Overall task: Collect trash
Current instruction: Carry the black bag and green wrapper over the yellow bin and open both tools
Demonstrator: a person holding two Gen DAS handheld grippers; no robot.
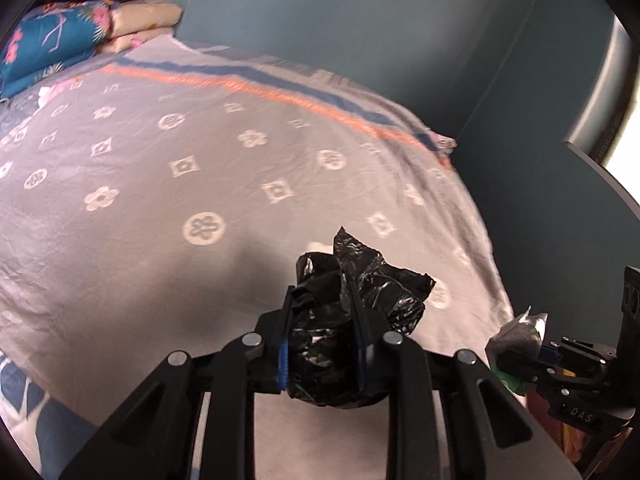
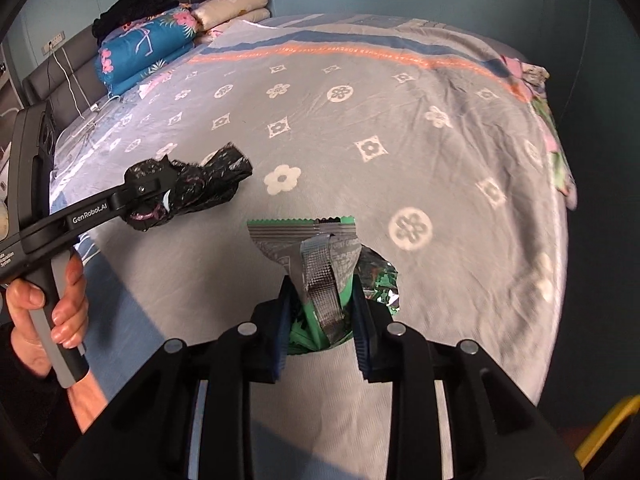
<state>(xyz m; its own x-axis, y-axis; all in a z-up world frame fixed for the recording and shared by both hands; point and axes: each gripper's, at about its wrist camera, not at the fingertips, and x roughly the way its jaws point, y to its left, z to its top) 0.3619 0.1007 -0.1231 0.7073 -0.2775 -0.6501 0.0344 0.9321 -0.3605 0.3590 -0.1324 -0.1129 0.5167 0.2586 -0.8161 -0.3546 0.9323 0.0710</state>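
Item 1, far left: a bare hand (image 2: pixel 48 312) grips the grey-and-black handle of the left gripper (image 2: pixel 160 196). White lettering on its arm reads "GenRobot.AI"; smaller print nearer the handle is cut off and unreadable.

Item 2: black plastic bag (image 1: pixel 344 320), crumpled. The left gripper (image 1: pixel 320 320) has its jaws closed onto the bag from both sides, the wad filling the narrow gap between them. The bag is held above the bedspread (image 1: pixel 160 184); in the right wrist view the same bag (image 2: pixel 200 184) juts beyond the fingertips.

Item 3, centre: bedspread, grey, printed with white flower and diamond motifs and an orange-and-blue stripe along its far side. Folded floral quilts (image 2: pixel 144 52) and beige pillows (image 2: pixel 236 6) are stacked at the headboard.

Item 4, right: green-and-silver snack wrapper (image 2: pixel 320 272), foil lining outward, serrated top edge. The right gripper (image 2: pixel 320 312) pinches it between nearly closed jaws, above the bedspread. Its print is mirrored or too blurred to read.

Item 5: the right gripper (image 1: pixel 536 364) from the left wrist view, partly cut off at the frame edge, marked "DAS"; the wrapper (image 1: pixel 516 340) shows only as a silver-green wad.
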